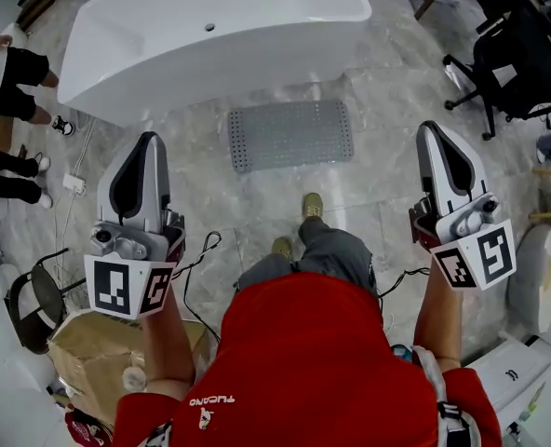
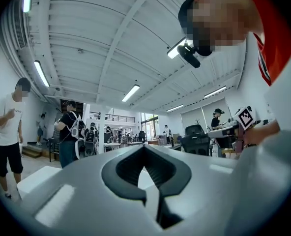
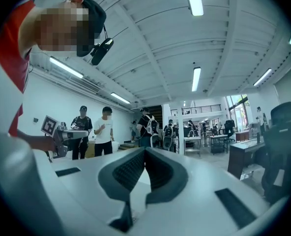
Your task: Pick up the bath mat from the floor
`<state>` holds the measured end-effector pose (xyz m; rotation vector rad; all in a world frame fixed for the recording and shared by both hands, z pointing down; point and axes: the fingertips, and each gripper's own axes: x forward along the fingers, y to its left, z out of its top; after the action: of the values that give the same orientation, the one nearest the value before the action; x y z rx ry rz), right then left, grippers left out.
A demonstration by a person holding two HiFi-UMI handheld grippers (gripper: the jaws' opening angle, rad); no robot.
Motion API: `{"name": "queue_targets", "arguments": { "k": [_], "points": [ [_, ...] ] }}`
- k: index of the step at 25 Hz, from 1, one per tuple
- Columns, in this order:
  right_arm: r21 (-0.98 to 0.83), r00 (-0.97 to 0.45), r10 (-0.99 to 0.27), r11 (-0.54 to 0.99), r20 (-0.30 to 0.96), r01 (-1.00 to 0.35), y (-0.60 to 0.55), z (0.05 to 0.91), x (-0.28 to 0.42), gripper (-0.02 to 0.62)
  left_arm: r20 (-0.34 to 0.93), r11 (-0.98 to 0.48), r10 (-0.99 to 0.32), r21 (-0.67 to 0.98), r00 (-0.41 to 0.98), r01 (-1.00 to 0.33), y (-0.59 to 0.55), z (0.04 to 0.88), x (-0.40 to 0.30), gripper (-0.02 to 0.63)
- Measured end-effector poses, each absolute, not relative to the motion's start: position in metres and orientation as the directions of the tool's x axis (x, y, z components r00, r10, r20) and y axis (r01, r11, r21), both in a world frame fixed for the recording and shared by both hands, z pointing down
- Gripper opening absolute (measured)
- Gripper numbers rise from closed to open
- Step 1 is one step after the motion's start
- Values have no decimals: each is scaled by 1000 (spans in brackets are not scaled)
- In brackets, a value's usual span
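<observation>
A grey perforated bath mat (image 1: pixel 290 134) lies flat on the marble floor in front of the white bathtub (image 1: pixel 210 35), seen in the head view. My left gripper (image 1: pixel 148 142) is held up at the left, shut and empty, well short of the mat. At the right my right gripper (image 1: pixel 428 129) is also raised, shut with nothing in it. Both gripper views point up at the ceiling, so the mat is not in them. The left gripper (image 2: pixel 144 147) and the right gripper (image 3: pixel 145 149) show their tips touching.
A cardboard box (image 1: pixel 99 352) sits at lower left, with cables (image 1: pixel 196 259) on the floor. A black office chair (image 1: pixel 513 59) stands at the upper right. People's legs (image 1: pixel 15 91) show at the left edge. Other people (image 3: pixel 106 132) stand in the room.
</observation>
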<state>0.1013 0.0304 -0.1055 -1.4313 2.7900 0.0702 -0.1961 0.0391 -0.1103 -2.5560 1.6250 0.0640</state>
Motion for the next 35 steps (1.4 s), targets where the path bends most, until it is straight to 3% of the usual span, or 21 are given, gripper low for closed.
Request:
{"name": "queue_targets", "arguments": {
  "k": [22,35],
  "points": [
    [61,-648,-762,646,-9,-761,-118,-90,147,2,-99,-306,-944,-91,315,-948,-82,-102,-156,5],
    [35,-588,-806,591,67,-806,-151,-21,138,3,-37,-329,-943,-62,332,-942,-135,-28,-175,5]
  ]
}}
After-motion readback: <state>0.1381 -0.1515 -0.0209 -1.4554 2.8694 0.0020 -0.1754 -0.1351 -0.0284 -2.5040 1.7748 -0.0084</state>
